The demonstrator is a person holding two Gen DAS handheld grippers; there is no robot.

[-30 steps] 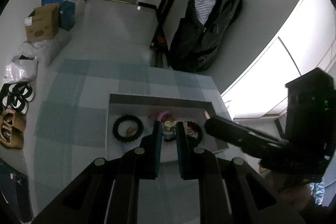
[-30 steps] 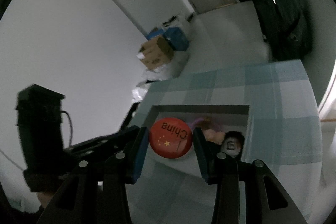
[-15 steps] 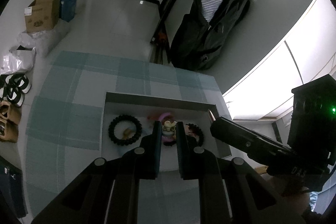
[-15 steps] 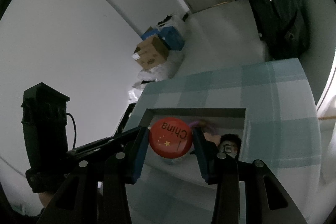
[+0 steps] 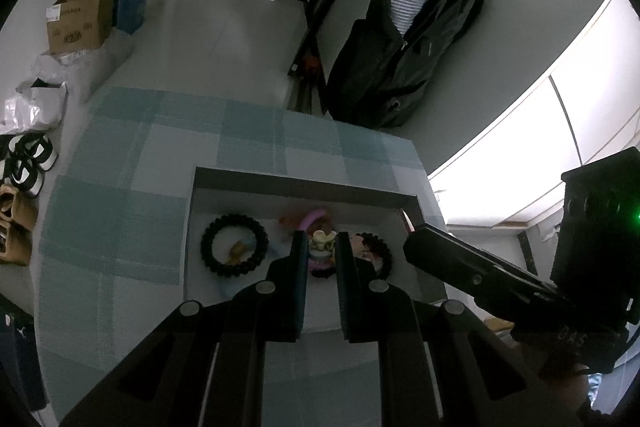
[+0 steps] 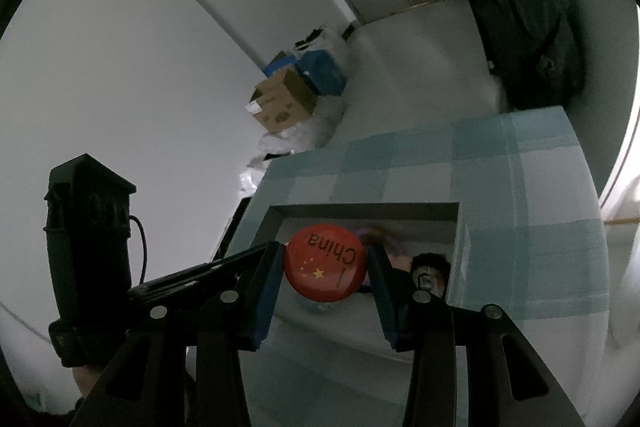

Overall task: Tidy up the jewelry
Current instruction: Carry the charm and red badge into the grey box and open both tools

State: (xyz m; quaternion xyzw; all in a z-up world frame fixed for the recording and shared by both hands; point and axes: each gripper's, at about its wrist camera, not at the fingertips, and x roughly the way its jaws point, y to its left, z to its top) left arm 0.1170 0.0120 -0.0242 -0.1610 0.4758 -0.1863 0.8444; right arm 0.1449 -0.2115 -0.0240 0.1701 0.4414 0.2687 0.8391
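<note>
A shallow grey tray [image 5: 304,187] lies on the blue checked tablecloth. In it are a black beaded bracelet [image 5: 234,251], a pink ring-shaped piece [image 5: 310,219] and a second dark bracelet [image 5: 378,253]. My left gripper [image 5: 322,247] is shut on a small cream and pink trinket [image 5: 323,242], held above the tray. My right gripper [image 6: 325,269] is shut on a round red badge [image 6: 325,267] marked "China", held above the tray [image 6: 360,209]. The right gripper also shows in the left wrist view [image 5: 480,275], to the right of the tray.
A black jacket [image 5: 404,51] hangs on the far wall. Cardboard and blue boxes [image 5: 80,15] and shoes [image 5: 24,163] are on the floor to the left. The tablecloth [image 5: 120,219] extends left of and behind the tray.
Both grippers have risen and pulled back a little from the tray, each keeping its item. The tray looks smaller and more of the table shows.
</note>
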